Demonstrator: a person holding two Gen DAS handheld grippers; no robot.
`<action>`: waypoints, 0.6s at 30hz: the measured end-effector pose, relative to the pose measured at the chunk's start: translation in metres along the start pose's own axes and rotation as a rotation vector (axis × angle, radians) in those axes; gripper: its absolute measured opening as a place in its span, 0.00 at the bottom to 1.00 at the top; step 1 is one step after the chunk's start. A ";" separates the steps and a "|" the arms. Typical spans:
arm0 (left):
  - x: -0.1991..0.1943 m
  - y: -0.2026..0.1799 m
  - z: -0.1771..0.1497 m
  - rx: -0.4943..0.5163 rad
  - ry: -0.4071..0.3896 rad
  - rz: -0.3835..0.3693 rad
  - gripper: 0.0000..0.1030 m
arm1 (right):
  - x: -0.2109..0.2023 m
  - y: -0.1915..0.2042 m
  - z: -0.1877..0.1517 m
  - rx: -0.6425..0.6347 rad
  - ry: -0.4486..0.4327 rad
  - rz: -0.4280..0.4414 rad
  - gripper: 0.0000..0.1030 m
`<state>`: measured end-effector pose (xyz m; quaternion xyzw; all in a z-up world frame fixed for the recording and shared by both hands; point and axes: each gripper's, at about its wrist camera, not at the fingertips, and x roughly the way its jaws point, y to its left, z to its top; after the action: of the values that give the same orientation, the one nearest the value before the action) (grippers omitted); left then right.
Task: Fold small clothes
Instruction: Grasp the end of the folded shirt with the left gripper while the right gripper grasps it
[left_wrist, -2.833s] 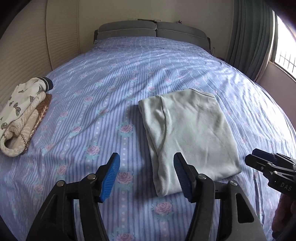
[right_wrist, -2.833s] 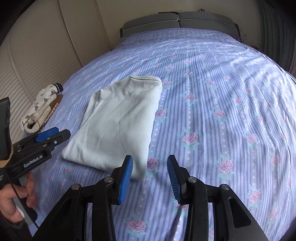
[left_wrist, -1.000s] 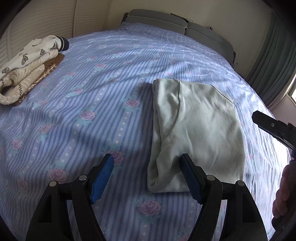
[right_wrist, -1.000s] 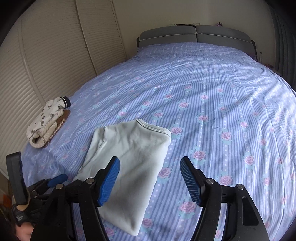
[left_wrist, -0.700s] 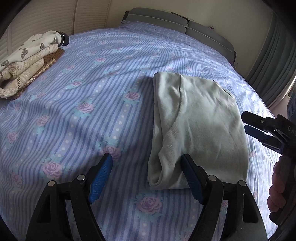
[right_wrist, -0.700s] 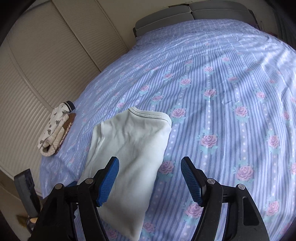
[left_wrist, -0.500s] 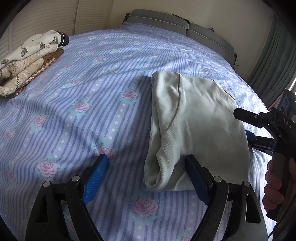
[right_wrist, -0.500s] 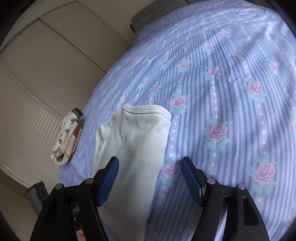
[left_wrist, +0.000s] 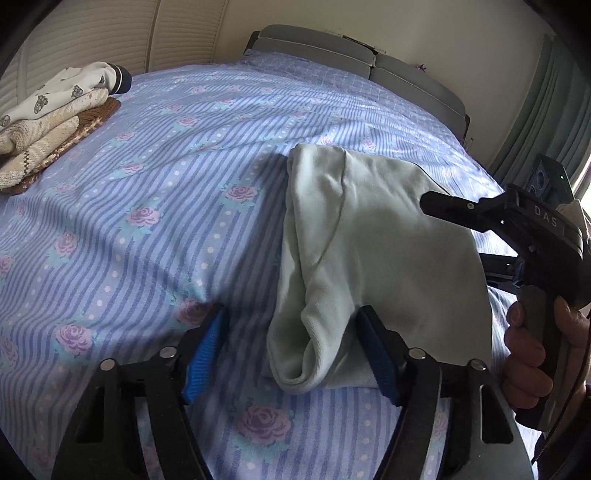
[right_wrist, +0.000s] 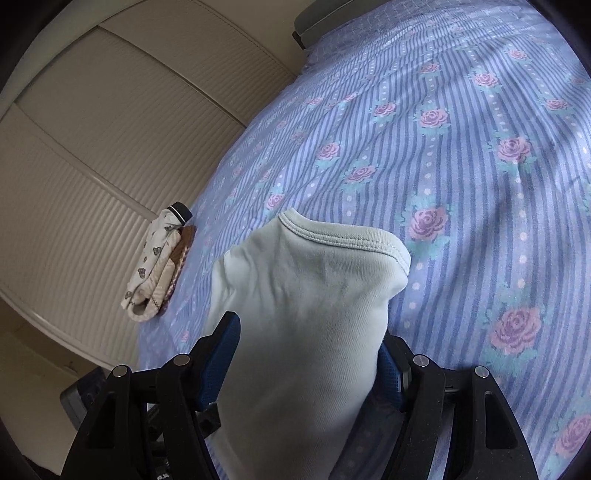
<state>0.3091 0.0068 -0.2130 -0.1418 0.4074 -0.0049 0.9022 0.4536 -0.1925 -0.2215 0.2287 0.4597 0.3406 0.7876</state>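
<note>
Folded shirt (left_wrist: 373, 254) on bed (left_wrist: 155, 192), long axis toward the headboard.
Both grippers, left (left_wrist: 295, 354) and right (right_wrist: 306, 365), have closed in, fingers wide open astride its near corners, gripping nothing.

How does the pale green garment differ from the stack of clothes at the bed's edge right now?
The pale green garment is one plain piece; the stack has several patterned and knitted pieces. The garment lies mid-bed between the open jaws of the left gripper and right gripper; the stack sits untouched near the wall. Both are folded and rest on the striped floral bedspread.
</note>
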 end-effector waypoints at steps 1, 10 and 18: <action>0.000 -0.002 0.000 0.004 0.004 -0.011 0.52 | 0.003 0.000 0.001 0.006 0.000 0.013 0.66; 0.006 0.000 0.005 -0.039 0.018 -0.110 0.17 | 0.016 0.007 0.007 0.020 0.017 -0.008 0.22; -0.004 -0.008 0.008 0.021 0.049 -0.087 0.15 | 0.011 0.032 0.006 -0.037 0.044 -0.140 0.20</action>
<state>0.3131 0.0011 -0.2031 -0.1497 0.4229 -0.0520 0.8922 0.4522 -0.1628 -0.2036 0.1740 0.4855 0.2982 0.8032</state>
